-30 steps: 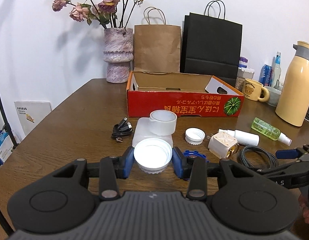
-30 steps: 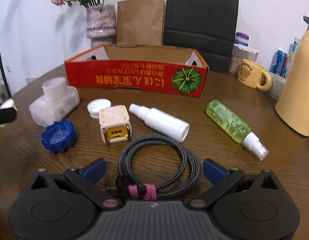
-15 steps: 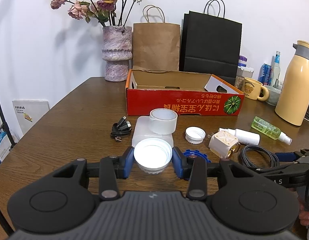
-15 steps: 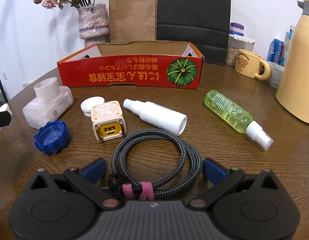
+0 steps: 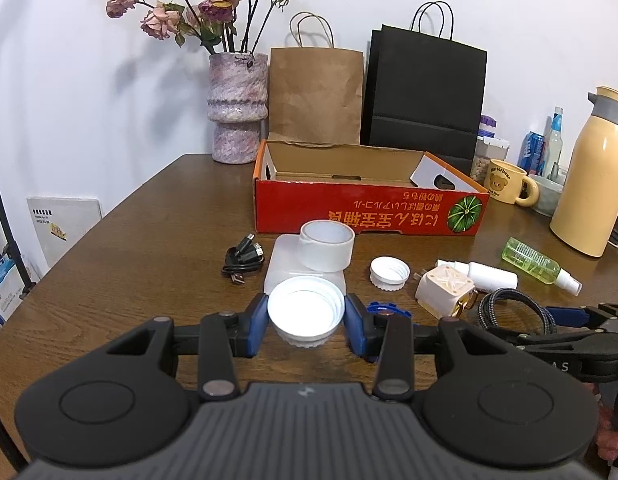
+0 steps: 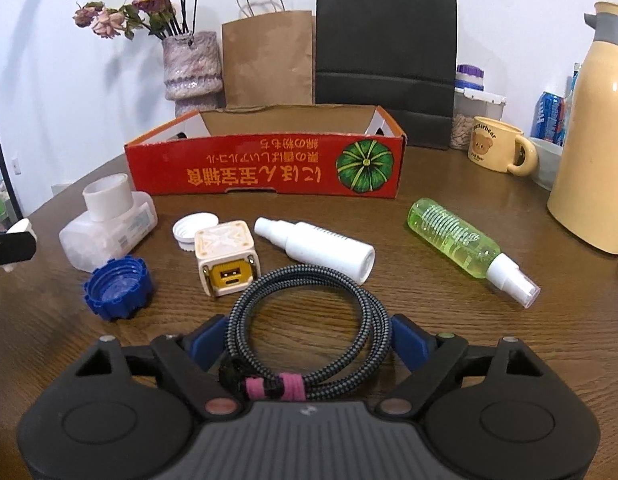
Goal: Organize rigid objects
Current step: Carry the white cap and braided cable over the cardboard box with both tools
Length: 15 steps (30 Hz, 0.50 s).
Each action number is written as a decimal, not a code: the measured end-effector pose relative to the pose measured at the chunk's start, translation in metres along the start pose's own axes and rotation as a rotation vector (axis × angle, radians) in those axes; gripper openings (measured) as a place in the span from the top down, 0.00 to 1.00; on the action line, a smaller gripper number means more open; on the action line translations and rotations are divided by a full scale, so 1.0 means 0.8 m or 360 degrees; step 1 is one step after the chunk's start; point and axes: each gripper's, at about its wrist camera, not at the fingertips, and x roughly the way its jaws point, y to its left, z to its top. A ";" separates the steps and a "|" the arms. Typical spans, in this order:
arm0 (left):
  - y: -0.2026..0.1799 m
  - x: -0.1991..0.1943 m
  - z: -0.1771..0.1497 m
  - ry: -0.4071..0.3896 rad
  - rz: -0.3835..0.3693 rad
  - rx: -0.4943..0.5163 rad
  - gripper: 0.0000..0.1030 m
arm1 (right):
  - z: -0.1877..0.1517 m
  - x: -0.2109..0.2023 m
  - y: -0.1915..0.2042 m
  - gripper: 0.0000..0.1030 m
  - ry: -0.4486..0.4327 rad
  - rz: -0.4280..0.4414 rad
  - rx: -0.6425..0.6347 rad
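Left wrist view: my left tongs (image 5: 305, 322) pinch a white cap (image 5: 305, 311) between both pads, above the surface (image 5: 149, 264).

Right wrist view: my right tongs (image 6: 309, 344) are closing around the braided cable coil (image 6: 309, 320), pads just beside it.

Bare table (image 5: 149, 248) left; clutter right

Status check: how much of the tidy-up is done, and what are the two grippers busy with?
Done: nothing visible in the red box.
In hand: the left gripper grips a white cap; the right gripper is closing around the coiled braided cable.
Left on the table: open jar, blue cap, small white cap, charger cube, white spray bottle, green spray bottle, black cable.
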 end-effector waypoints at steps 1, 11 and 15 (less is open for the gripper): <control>0.000 0.000 0.001 -0.0003 0.0002 -0.0001 0.60 | 0.001 -0.003 0.000 0.16 -0.0013 0.0001 0.0001; -0.007 -0.009 0.021 -0.0052 -0.0007 0.0012 0.60 | 0.015 -0.029 0.000 0.17 -0.0157 0.0016 0.0014; -0.014 -0.009 0.034 -0.0077 -0.0014 0.0022 0.60 | 0.025 -0.037 0.000 0.18 -0.0222 0.0021 0.0013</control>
